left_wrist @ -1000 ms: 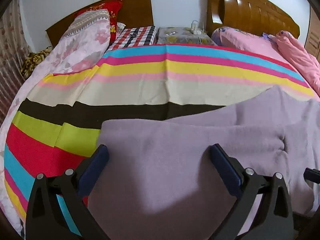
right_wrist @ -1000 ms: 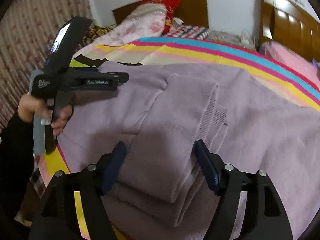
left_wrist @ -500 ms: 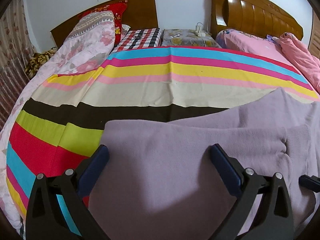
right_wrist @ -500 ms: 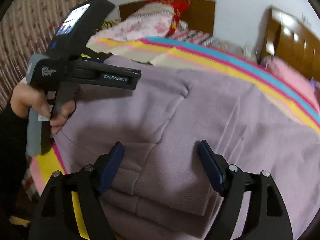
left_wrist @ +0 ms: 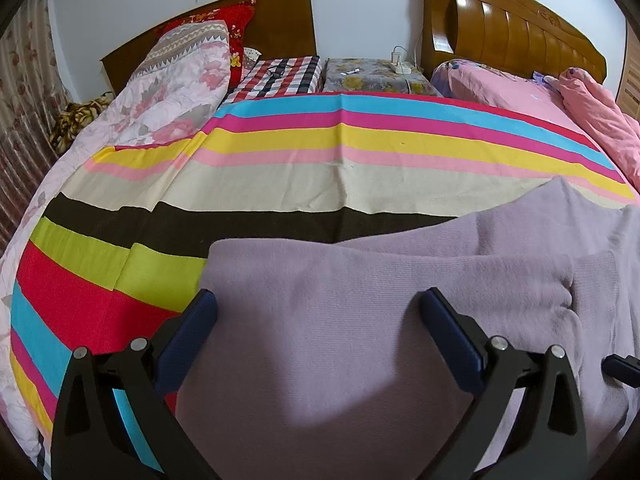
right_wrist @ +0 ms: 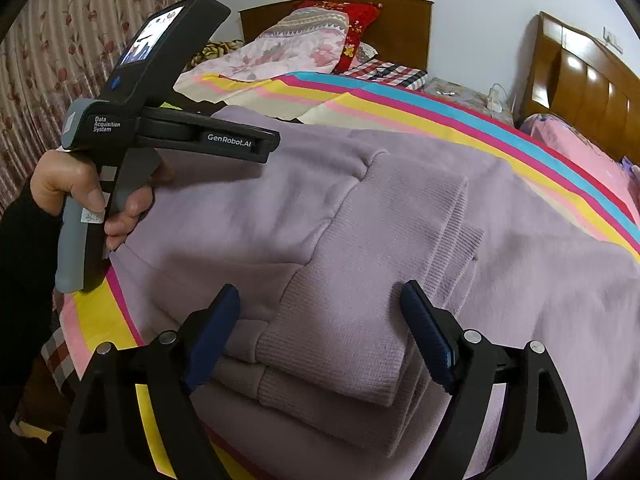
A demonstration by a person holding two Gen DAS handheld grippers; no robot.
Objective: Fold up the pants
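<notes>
Lilac knit pants (left_wrist: 360, 320) lie on the striped bedspread (left_wrist: 280, 184). In the right wrist view the pants (right_wrist: 400, 216) are partly folded, with a ribbed cuff end (right_wrist: 340, 352) stacked on top near me. My left gripper (left_wrist: 318, 312) is open and empty, hovering over the pants' left part. My right gripper (right_wrist: 320, 312) is open and empty, its fingers either side of the ribbed cuff stack. The left gripper's body (right_wrist: 176, 132), held by a hand, shows above the pants' left edge.
Floral quilt and pillows (left_wrist: 172, 80) lie at the head of the bed. A pink bed with a wooden headboard (left_wrist: 512, 36) stands at right. A bedside stand with a power strip (left_wrist: 372, 76) sits between them. A curtain (right_wrist: 60, 40) hangs at left.
The right gripper has drawn back and dropped toward the cuff stack. The left gripper shifted slightly; both stayed open.
</notes>
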